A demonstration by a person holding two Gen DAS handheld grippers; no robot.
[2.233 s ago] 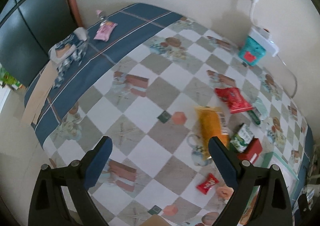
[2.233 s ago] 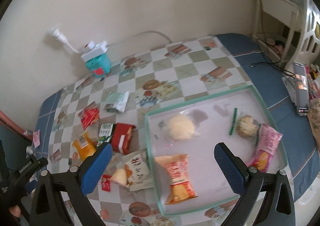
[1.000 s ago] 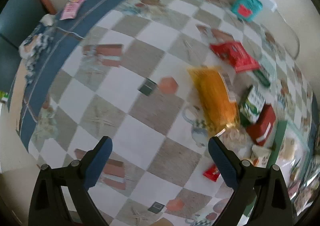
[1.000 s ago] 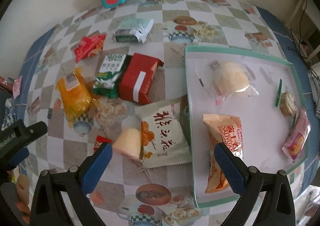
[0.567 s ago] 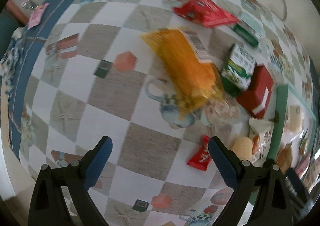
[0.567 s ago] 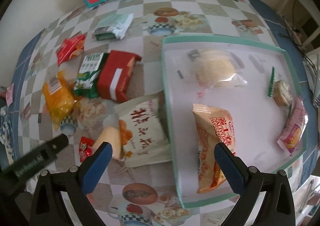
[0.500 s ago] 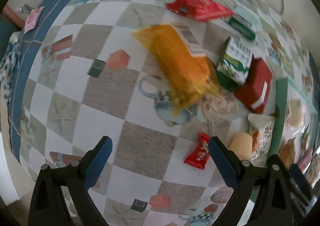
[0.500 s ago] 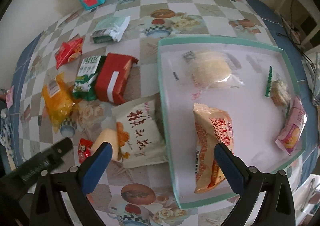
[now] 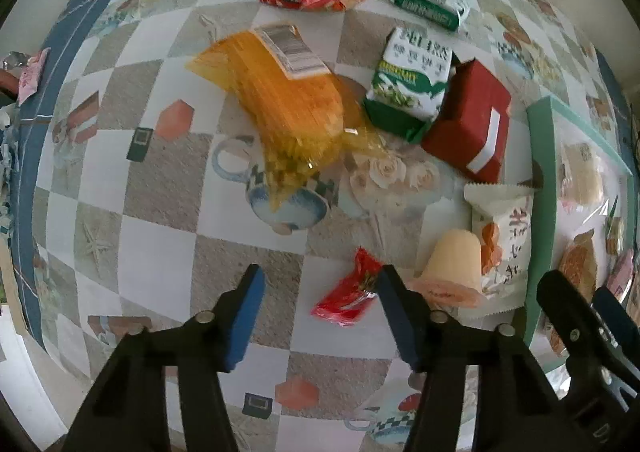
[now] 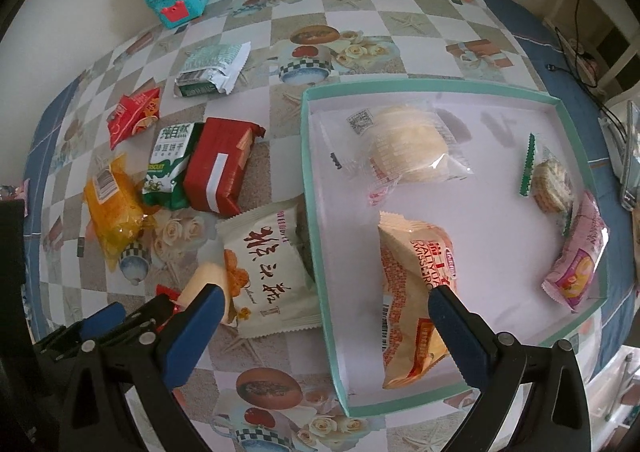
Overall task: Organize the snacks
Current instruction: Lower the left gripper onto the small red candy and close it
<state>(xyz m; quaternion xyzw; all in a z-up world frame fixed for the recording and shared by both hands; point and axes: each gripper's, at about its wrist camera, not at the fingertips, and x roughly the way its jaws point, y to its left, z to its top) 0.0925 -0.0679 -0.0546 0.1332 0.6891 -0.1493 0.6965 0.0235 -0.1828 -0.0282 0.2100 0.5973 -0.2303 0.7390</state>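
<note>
While we pointed the left claw straight down at the table, its jaws were closing around a small red packet, not yet pressing it; the right claw hung wide apart and empty over the tray edge; a white packet lay just beside the tray, and an orange bag inside.

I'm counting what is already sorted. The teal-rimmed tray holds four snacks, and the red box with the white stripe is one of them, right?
Not quite. The tray does hold four snacks, but the red box is not among them: the right wrist view shows it on the tablecloth, left of the tray, beside the green and white biscuit pack.
</note>
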